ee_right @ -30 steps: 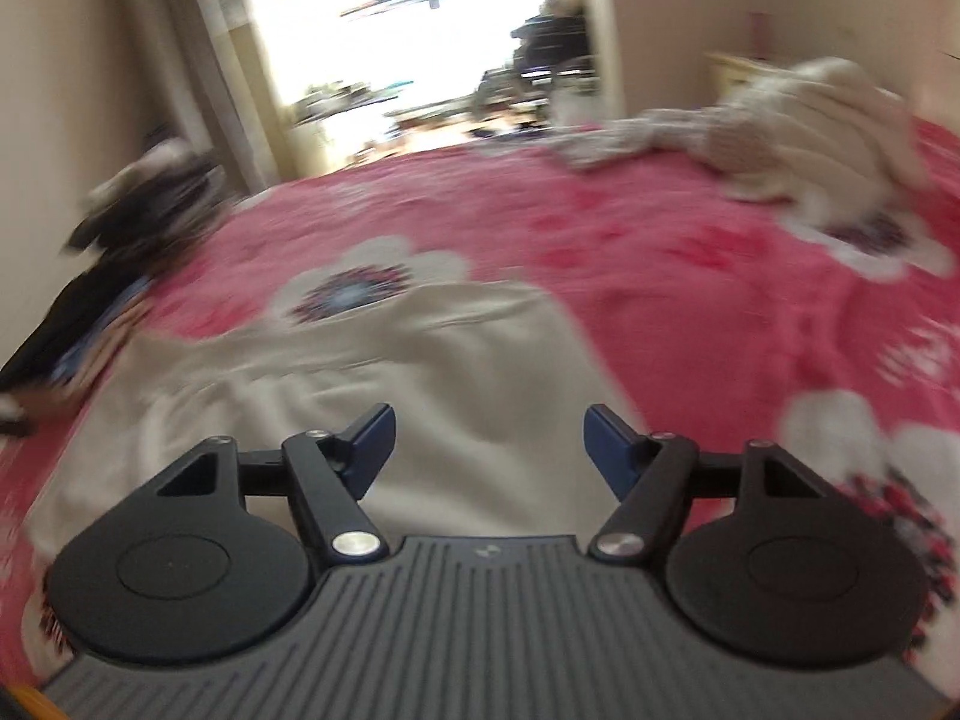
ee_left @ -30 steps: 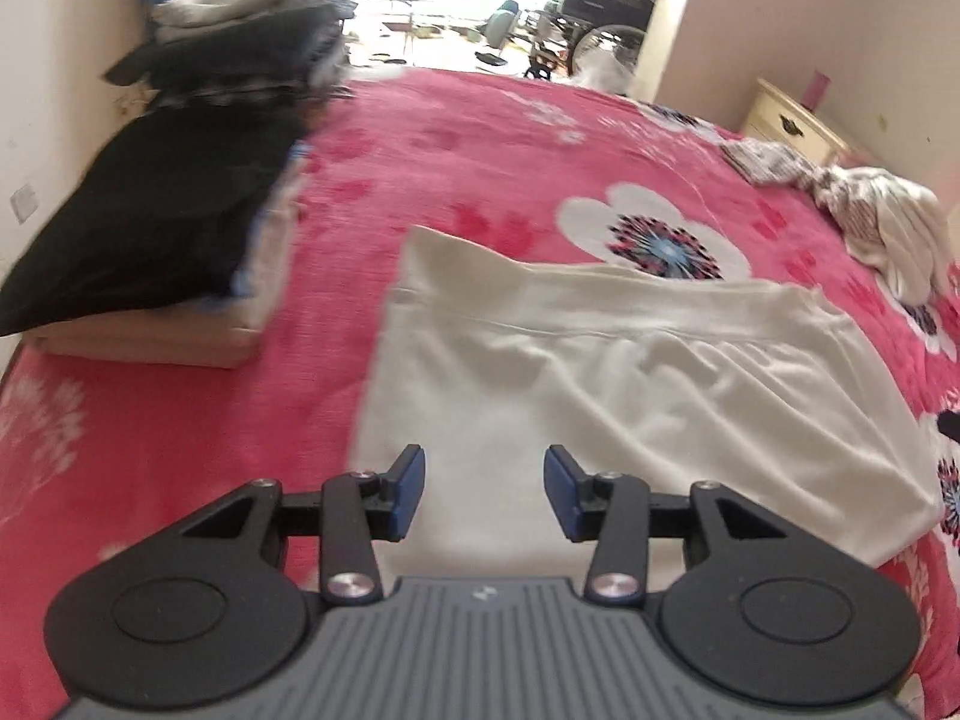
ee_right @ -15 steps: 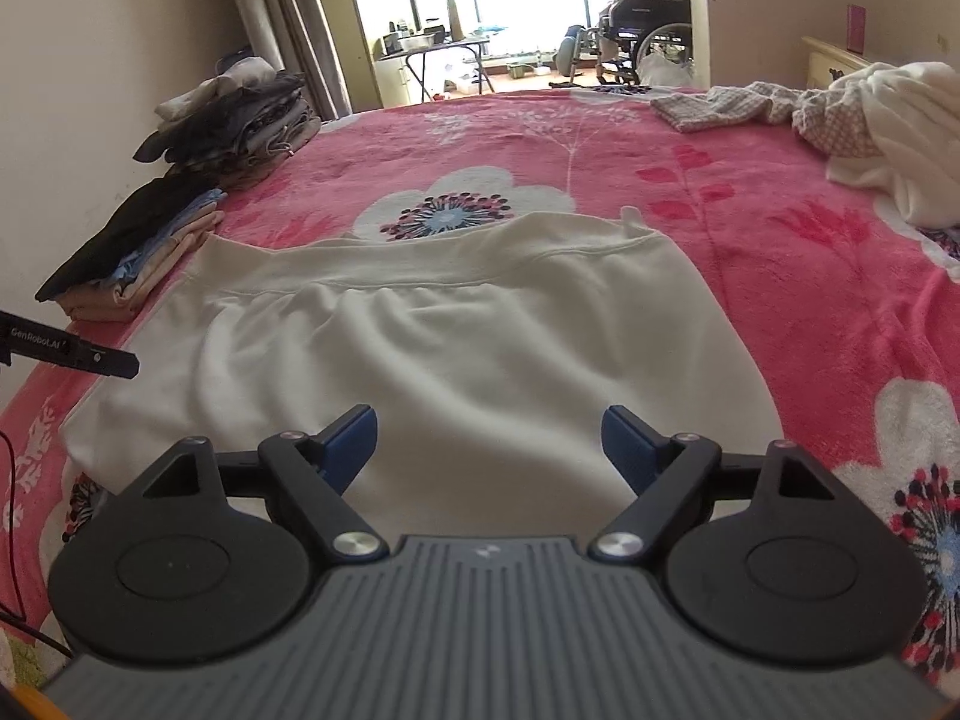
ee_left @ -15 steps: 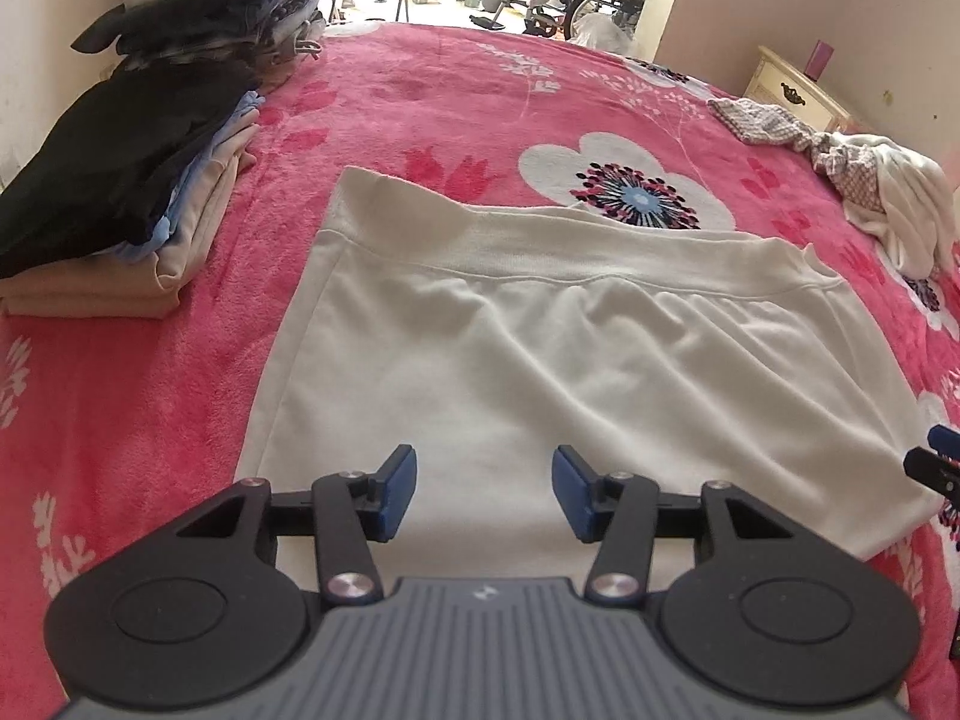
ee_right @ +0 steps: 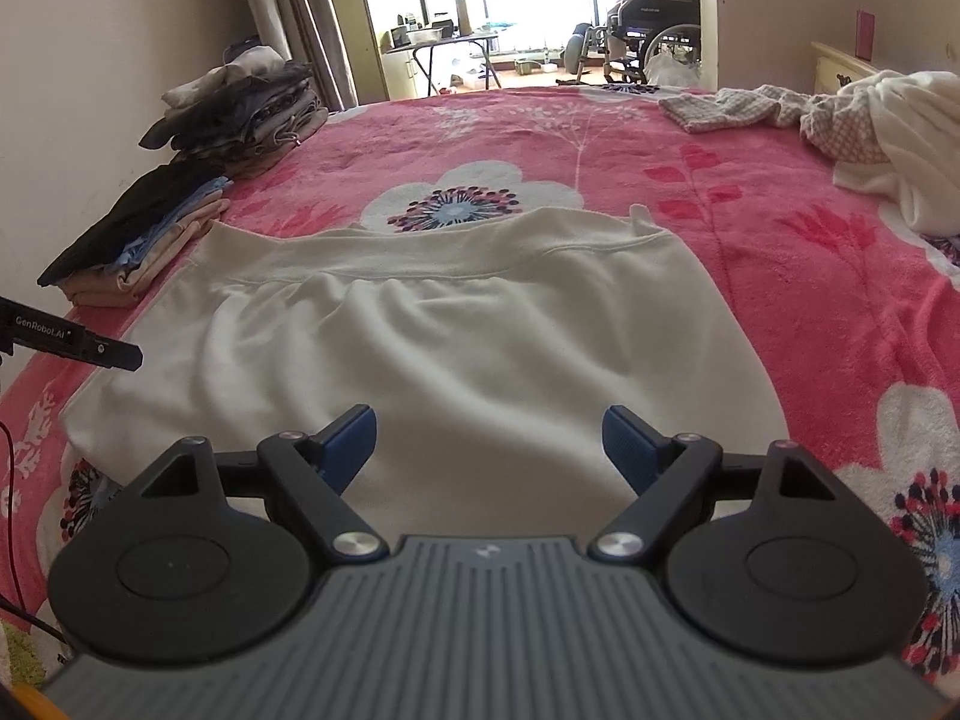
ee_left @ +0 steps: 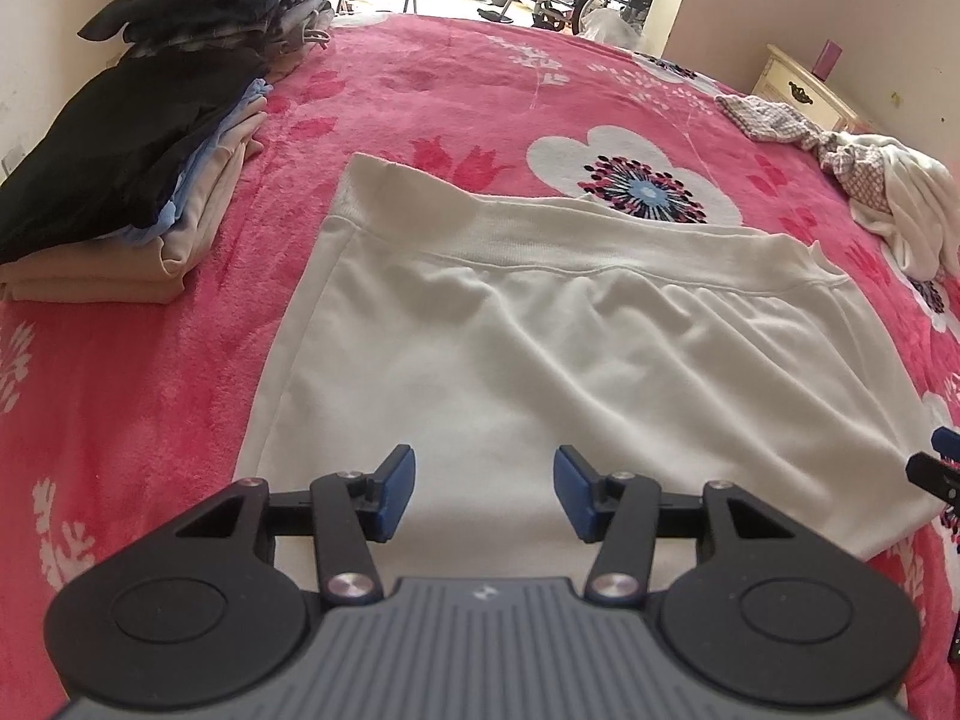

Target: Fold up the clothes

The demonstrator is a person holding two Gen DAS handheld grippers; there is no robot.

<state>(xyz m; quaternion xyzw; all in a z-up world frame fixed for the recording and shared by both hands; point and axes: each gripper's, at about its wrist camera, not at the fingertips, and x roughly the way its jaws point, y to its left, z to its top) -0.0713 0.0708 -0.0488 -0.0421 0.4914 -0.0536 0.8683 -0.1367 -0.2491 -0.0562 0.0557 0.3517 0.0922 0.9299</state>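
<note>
- Left gripper [ee_left: 483, 492] hovers above the near hem of the white garment [ee_left: 576, 360], jaws apart, nothing between its blue pads [ee_left: 396, 489].
- Right gripper [ee_right: 489, 447] hovers over the same near edge further right, jaws spread wider, also empty; its tip shows at the right margin of the left wrist view.
- Between and beyond them, the white garment lies spread flat on the pink floral blanket [ee_left: 150, 390], its ribbed band on the far side, soft wrinkles running across the middle.
- At the left of the garment, just beside its far corner, sits a folded stack [ee_left: 120, 180]: black on top, then blue and beige layers.
- Behind that stack, against the wall, a taller pile of dark folded clothes [ee_right: 240, 108].
- On the far right of the bed, well apart from the garment, an unfolded heap [ee_right: 870, 120] of checked and white fabric.
- Beyond the bed, a cream nightstand [ee_left: 804, 90], a folding table [ee_right: 444, 54] and a wheelchair [ee_right: 654, 30] in the bright doorway.
</note>
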